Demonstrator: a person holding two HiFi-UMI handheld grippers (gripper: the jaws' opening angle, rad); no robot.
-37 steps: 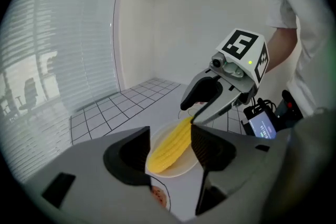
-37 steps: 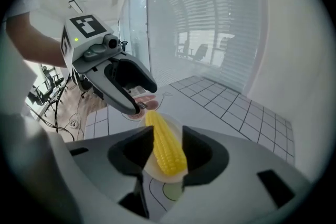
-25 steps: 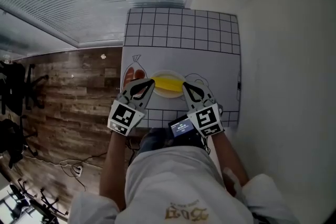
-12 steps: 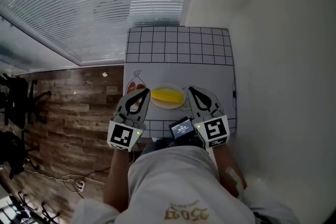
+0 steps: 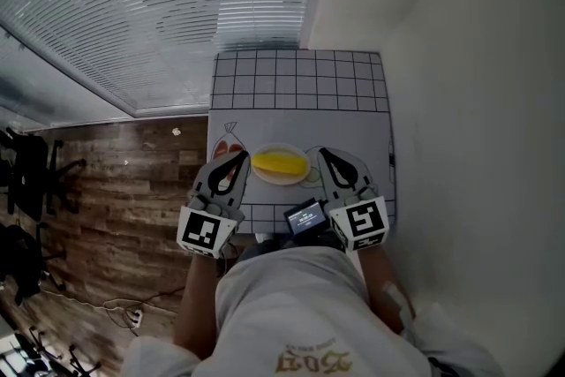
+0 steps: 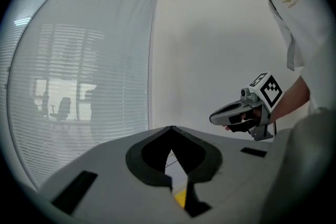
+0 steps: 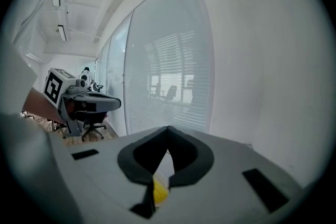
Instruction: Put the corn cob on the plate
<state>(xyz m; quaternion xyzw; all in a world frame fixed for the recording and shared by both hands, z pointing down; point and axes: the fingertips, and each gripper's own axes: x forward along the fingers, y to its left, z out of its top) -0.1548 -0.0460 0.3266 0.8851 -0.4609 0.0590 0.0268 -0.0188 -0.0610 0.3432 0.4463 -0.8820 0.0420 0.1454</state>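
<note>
A yellow corn cob [image 5: 280, 162] lies on a pale round plate [image 5: 282, 182] near the front of the white grid-marked table [image 5: 300, 93]. My left gripper [image 5: 240, 156] hovers just left of the plate, shut and empty. To the plate's right my right gripper [image 5: 323, 154] is also shut and empty. In the left gripper view the closed jaws [image 6: 171, 131] point nearly level, with a sliver of the corn cob [image 6: 180, 198] below them and the right gripper [image 6: 239, 112] across. In the right gripper view the corn cob [image 7: 159, 191] shows under the closed jaws [image 7: 168, 131].
A drawn bag with red shapes [image 5: 226, 137] is printed on the mat left of the plate, and a drawn outline [image 5: 340, 139] right of it. A small screen [image 5: 306, 214] sits at the person's waist. A blinds-covered glass wall [image 5: 177, 4] lies beyond the table, a white wall to the right.
Both grippers have lifted away from the plate's sides and drawn back a little toward the person, still shut. The corn cob stays on the plate.
</note>
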